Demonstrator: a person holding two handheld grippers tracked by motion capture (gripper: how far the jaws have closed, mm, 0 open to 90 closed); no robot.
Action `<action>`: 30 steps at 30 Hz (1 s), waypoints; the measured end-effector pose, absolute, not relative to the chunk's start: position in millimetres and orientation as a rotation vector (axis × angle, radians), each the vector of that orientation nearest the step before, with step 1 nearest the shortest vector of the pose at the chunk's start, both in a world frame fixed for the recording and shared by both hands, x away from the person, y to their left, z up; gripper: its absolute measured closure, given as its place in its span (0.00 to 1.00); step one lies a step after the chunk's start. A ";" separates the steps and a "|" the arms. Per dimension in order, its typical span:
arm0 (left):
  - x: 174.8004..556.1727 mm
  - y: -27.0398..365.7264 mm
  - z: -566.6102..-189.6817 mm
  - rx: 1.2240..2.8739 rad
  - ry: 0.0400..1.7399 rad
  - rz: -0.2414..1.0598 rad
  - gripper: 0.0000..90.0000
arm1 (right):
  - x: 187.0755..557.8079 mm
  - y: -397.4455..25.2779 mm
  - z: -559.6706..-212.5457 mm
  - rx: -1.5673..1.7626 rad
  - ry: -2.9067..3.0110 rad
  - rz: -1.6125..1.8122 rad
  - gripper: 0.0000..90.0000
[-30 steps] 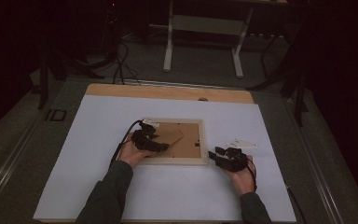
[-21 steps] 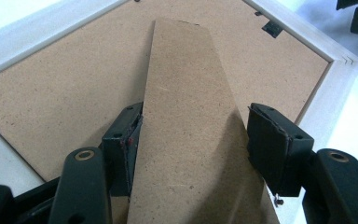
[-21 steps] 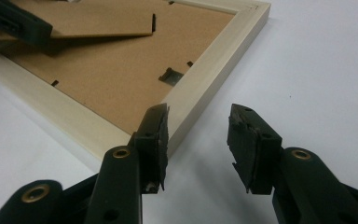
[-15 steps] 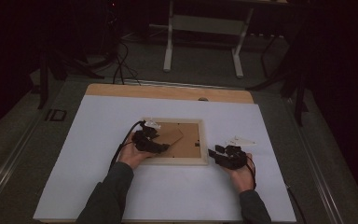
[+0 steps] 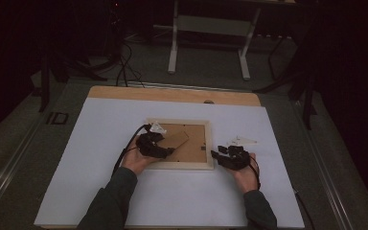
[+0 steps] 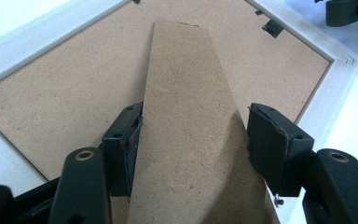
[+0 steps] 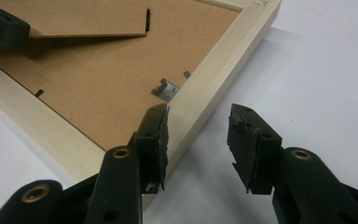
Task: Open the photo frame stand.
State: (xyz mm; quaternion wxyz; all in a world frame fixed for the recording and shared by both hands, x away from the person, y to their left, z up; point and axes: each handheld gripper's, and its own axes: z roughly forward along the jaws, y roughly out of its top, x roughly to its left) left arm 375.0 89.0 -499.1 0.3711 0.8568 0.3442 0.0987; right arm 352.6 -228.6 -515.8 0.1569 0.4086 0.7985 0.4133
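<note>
A: Entry, left side first. What does the left gripper (image 6: 193, 140) have?

B: Its jaws stand wide apart, one on each side of the long brown fibreboard stand flap (image 6: 191, 116). The left jaw touches the flap's edge; the right jaw is just clear of it. No firm hold visible. The flap lifts off the backing and tapers away from the camera.

A: And what lies under it?

B: The pale wooden picture frame (image 5: 179, 164), face down on the white tabletop (image 5: 100, 124), brown fibreboard backing (image 6: 74, 79) up. In the high view the left gripper (image 5: 155, 143) sits over the frame's left half, hand at the near-left edge.

A: Small hardware on the backing?

B: A small metal hanger clip (image 7: 166, 89) by the frame's right rail, and thin dark turn tabs (image 7: 187, 73) near it.

A: Right side?

B: The right gripper (image 7: 198, 140) is open, nothing between its jaws. The left jaw lies against the frame's (image 7: 214, 65) outer rail near a corner; the right jaw is over bare tabletop (image 7: 317, 70). In the high view the right gripper (image 5: 227, 157) is just beside the frame's right edge.
</note>
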 end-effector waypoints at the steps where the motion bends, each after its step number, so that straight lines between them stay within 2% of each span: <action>1: 374.2 88.7 -498.6 2.198 0.877 0.261 0.45 | 353.3 -227.7 -515.5 1.163 2.288 1.181 0.63; 30: 355.3 82.6 -490.7 2.195 0.819 0.422 0.45 | 376.7 -227.4 -494.8 1.172 2.296 1.164 0.63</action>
